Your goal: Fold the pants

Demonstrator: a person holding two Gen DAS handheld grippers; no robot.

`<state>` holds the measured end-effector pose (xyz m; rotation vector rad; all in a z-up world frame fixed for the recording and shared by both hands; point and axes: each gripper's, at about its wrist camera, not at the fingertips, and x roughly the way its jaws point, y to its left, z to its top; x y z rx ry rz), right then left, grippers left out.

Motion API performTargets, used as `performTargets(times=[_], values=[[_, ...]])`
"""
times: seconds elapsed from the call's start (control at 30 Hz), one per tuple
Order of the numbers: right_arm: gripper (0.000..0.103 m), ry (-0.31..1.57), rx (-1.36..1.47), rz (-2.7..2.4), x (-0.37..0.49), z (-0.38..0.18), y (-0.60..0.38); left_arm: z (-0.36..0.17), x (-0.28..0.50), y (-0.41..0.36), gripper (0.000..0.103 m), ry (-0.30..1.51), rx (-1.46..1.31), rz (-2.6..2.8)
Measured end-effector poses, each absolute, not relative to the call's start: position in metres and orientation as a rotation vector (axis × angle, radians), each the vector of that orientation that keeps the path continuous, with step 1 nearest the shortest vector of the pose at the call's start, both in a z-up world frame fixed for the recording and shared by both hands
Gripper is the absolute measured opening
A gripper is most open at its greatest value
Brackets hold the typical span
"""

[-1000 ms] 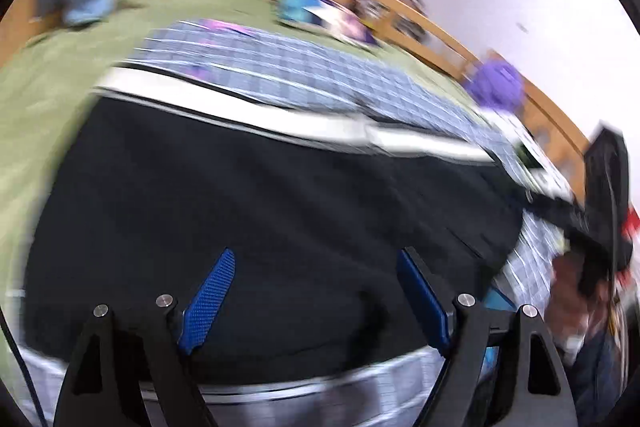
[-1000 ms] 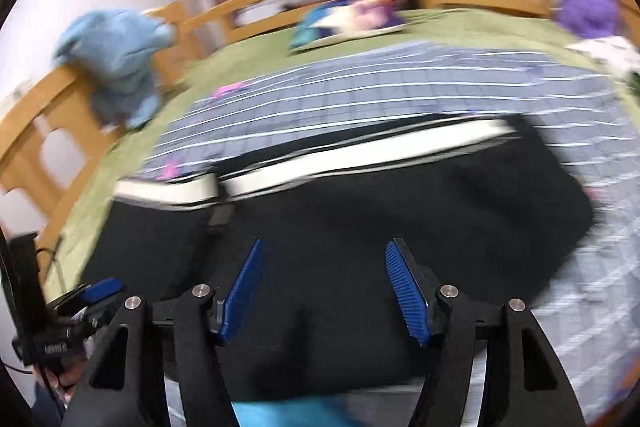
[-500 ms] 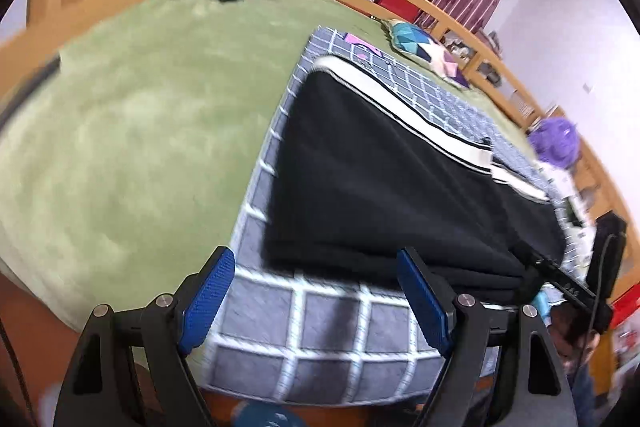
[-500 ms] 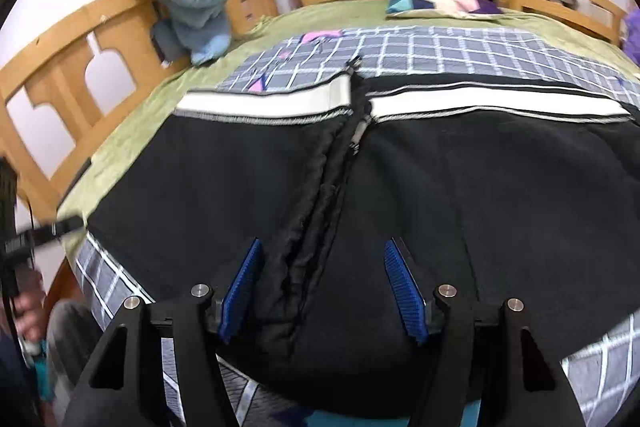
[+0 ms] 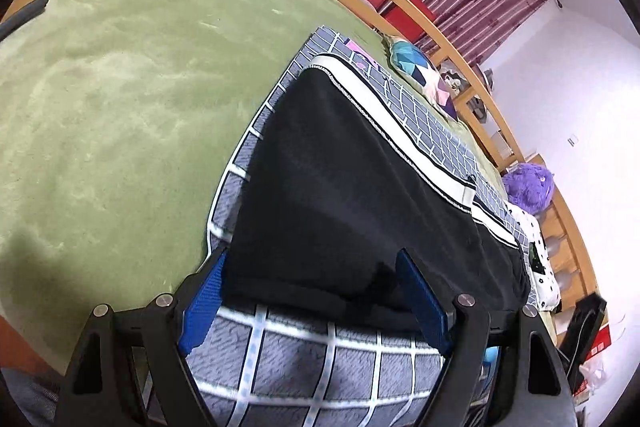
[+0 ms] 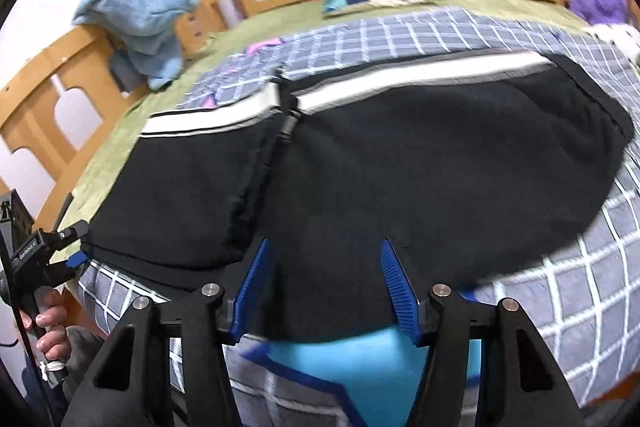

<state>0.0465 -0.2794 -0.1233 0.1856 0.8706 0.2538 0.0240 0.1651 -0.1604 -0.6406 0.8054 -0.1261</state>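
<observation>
Black pants (image 5: 360, 195) with a white side stripe (image 6: 420, 75) are laid flat on a grey checked blanket (image 5: 320, 363), which is spread over a green bed cover (image 5: 112, 115). A zipper seam is seen running across the fabric. The left gripper (image 5: 316, 291) is held released, its jaws wide at the pants' near corner. The right gripper (image 6: 324, 283) is closing, the near hem lying between its blue pads (image 6: 394, 281), not yet pinched.
</observation>
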Motion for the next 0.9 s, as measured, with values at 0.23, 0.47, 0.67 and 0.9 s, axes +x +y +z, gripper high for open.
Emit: performTargets(times=[0.23,0.47,0.67,0.9], values=[[0.075,0.851,0.136,0.133,0.038,-0.121,-0.302,-0.157,0.031,0.157,0.069,0.805,-0.579,-0.061],[0.087,0.94,0.176,0.079,0.051,-0.144,-0.32,-0.152,0.021,0.17,0.041,0.777,-0.595,-0.041],[0.091,0.888,0.222,0.082,0.044,-0.154,-0.328,-0.157,0.02,0.177,0.039,0.769,-0.673,-0.07],[0.093,0.872,0.257,0.101,0.04,-0.158,-0.331,-0.173,0.035,0.183,0.049,0.807,-0.815,-0.093]])
